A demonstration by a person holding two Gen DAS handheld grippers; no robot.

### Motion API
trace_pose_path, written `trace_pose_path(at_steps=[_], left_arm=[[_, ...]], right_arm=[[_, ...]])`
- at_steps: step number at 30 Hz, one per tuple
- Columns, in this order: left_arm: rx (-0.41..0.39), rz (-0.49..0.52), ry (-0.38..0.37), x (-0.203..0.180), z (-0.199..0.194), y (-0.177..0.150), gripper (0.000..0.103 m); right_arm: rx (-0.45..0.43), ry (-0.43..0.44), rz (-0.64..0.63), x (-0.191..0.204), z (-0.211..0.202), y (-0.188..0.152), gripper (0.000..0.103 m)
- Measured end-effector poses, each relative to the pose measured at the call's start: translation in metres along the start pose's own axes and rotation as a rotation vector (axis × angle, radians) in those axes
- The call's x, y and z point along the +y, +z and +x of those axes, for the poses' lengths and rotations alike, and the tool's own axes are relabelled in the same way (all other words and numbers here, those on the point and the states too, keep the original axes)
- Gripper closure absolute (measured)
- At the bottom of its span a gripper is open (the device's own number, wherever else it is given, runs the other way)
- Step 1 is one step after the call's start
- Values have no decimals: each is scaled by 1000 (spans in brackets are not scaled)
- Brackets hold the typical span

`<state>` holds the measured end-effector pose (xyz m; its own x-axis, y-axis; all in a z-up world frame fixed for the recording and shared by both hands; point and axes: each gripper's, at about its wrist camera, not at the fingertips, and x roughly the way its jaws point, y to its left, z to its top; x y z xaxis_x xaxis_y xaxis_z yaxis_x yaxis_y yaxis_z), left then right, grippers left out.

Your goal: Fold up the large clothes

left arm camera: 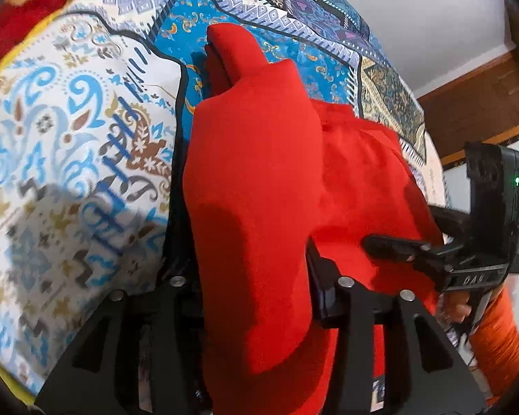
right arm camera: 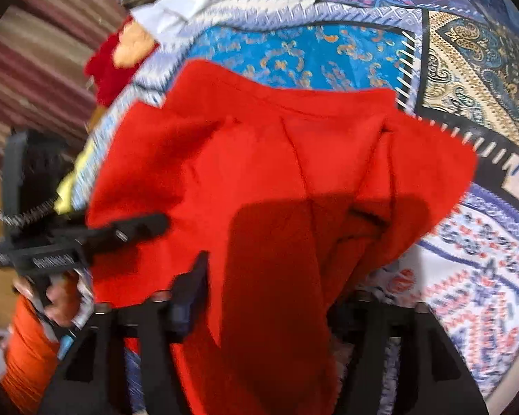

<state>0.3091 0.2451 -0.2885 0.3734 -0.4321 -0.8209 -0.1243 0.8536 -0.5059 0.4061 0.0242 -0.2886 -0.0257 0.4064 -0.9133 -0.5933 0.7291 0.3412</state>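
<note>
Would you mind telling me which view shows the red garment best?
The right wrist view: the red garment spreads wide there, its far edge and seams visible. The left wrist view shows only a bunched fold between the jaws.

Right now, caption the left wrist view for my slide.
Red garment draped between the left gripper's fingers over a patterned bedspread.

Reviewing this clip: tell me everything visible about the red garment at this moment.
The red garment is plain bright red cloth, soft and matte like fleece or knit, with seams and folds across it. It lies bunched on the patterned bedspread. A long fold runs between the fingers of the left tongs, one end reaching out like a sleeve. In the right wrist view it fills the gap of the right tongs. Whether either pair still presses on it cannot be told. No print or label shows.
</note>
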Motion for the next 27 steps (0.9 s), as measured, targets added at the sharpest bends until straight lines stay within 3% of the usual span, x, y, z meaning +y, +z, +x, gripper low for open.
trace_pose_path(at_steps=[5, 11, 15, 19, 21, 23, 27], left_arm=[[-74, 65, 193, -12, -30, -19, 29], [-140, 101, 269, -25, -64, -41, 29], [-141, 158, 262, -47, -57, -54, 26], [-92, 172, 333, -52, -28, -62, 23], [-60, 149, 409, -41, -16, -63, 21], [-53, 126, 391, -32, -15, -64, 18], [-72, 102, 382, -17, -28, -72, 9]], right_arm=[[-37, -35, -9, -19, -23, -25, 24], [-145, -165, -53, -10, -74, -50, 23], [-197, -146, -130, 21, -90, -59, 23], [-150, -146, -203, 49, -66, -63, 23], [-95, -180, -224, 54, -44, -63, 23], [-28, -216, -215, 48, -27, -70, 23], [-1, -180, -182, 26, -36, -85, 23]])
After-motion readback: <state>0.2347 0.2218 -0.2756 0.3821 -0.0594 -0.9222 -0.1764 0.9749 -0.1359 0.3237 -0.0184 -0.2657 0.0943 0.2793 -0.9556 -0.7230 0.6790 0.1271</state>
